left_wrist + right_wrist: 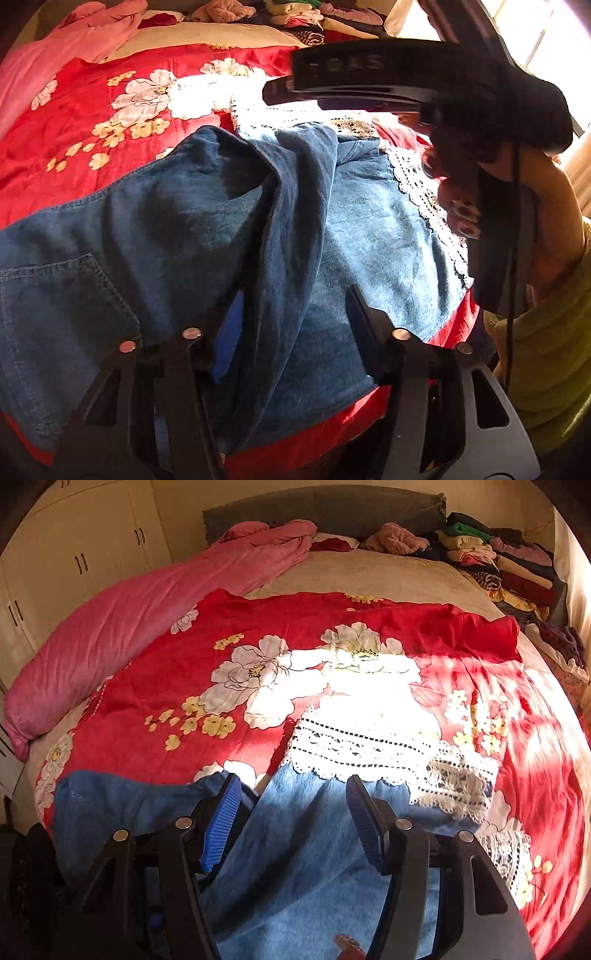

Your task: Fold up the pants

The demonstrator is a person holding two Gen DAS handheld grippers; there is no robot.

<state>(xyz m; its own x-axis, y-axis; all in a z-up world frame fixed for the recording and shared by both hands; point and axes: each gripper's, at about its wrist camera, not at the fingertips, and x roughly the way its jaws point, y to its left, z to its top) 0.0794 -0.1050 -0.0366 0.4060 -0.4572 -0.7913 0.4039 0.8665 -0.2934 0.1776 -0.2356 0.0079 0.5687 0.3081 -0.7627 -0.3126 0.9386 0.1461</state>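
Denim pants point(295, 849) sprawl across a red floral bedspread point(314, 627); left gripper point(291, 332) half-open astride a fold, right gripper point(291, 812) open, empty. Bunched cloth risks slipping free.

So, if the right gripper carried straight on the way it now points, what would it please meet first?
Most likely the right gripper would land on the blue denim pants just short of their white lace cuff; depth is hard to judge.

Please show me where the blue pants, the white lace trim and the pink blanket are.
blue pants point(295, 849): right wrist view, on the pale denim leg.
white lace trim point(369, 749): right wrist view, on its sunlit band.
pink blanket point(129, 609): right wrist view, mid-roll.
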